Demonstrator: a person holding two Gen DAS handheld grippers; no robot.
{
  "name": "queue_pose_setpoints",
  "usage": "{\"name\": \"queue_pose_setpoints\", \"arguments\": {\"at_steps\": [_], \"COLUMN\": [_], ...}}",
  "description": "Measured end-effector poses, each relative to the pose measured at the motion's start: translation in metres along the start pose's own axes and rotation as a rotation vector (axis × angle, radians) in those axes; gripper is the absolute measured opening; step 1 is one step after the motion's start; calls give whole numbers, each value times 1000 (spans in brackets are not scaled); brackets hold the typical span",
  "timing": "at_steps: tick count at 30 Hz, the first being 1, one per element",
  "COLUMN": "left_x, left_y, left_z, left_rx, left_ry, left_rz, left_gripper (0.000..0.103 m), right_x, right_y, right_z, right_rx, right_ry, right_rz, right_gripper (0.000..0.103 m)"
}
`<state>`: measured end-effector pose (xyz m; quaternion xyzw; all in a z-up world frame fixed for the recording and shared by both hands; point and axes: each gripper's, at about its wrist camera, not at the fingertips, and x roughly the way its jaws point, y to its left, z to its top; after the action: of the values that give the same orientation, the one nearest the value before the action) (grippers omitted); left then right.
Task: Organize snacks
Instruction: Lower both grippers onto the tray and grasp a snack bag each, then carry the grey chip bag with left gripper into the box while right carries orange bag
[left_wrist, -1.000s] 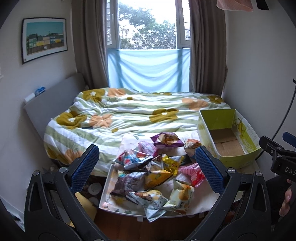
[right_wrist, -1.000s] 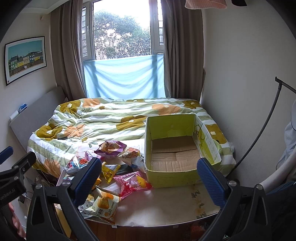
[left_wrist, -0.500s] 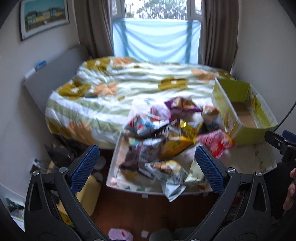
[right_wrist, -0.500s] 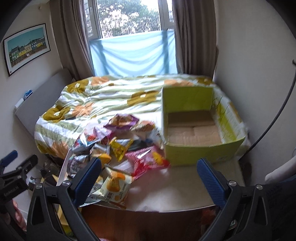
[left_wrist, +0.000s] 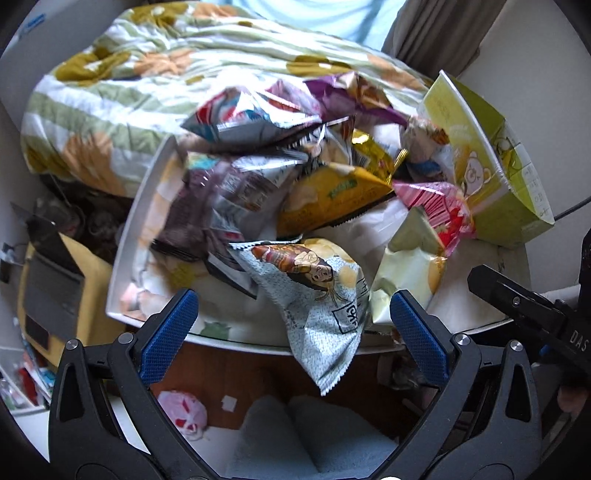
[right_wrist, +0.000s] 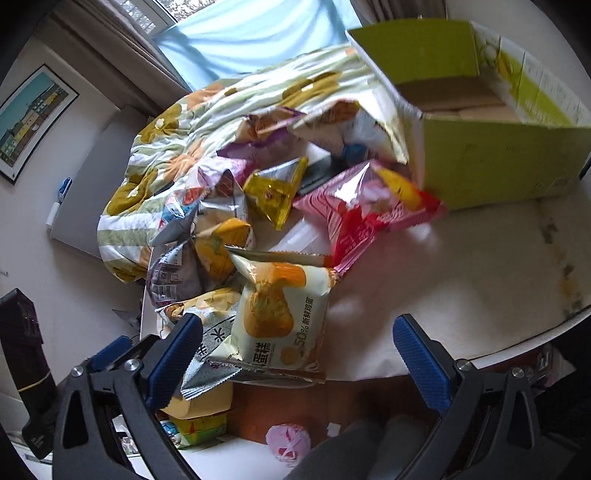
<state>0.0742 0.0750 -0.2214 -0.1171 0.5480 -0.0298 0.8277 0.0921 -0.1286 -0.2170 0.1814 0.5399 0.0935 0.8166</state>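
Several snack bags lie piled on a white table (left_wrist: 122, 280). A grey-white bag (left_wrist: 321, 295) hangs over the table's near edge, between the fingers of my open, empty left gripper (left_wrist: 293, 325). A cream egg-cake bag (right_wrist: 280, 314) lies nearest my open, empty right gripper (right_wrist: 297, 343). A pink bag (right_wrist: 365, 210) lies against the green cardboard box (right_wrist: 491, 147), which is open at the table's far right. The box (left_wrist: 491, 162) also shows in the left wrist view. A yellow bag (left_wrist: 332, 195) sits mid-pile.
A bed with a floral quilt (left_wrist: 147, 81) lies behind the table. The table top (right_wrist: 461, 277) to the right of the pile is bare. A yellow box (left_wrist: 55, 280) stands on the floor at left. A pink wad (right_wrist: 288, 443) lies on the floor.
Both grippers have moved forward and tilted down toward the snack pile, which now fills the views. Both stay open.
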Motion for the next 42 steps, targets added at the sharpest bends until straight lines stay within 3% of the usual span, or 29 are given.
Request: {"name": "queue_pose_setpoints", "arguments": {"at_steps": [7,18,23,30,42], "left_x": [44,67,65,58,21], "left_y": [0,-4,-2,-7,-8], "left_z": [5,-2,-4,-6,-18], "left_rx": [-39,-54,-47,-20,16], "left_ry": [86,137,135,108,34], "left_rz": [-52,-82,-90,-70,-51], "left_gripper": [87,70,56,52,51], "right_x": [24,56,61,58,35], "right_y": [-6,-11,-5,-5,7], "right_z": [2,1,2,-1,-9], "right_rx": [33,60,39,12,-33], "right_ry": [41,121,133,123,89], "right_rz": [8,70,69,62,58], "right_gripper": [102,75,70,60,59]}}
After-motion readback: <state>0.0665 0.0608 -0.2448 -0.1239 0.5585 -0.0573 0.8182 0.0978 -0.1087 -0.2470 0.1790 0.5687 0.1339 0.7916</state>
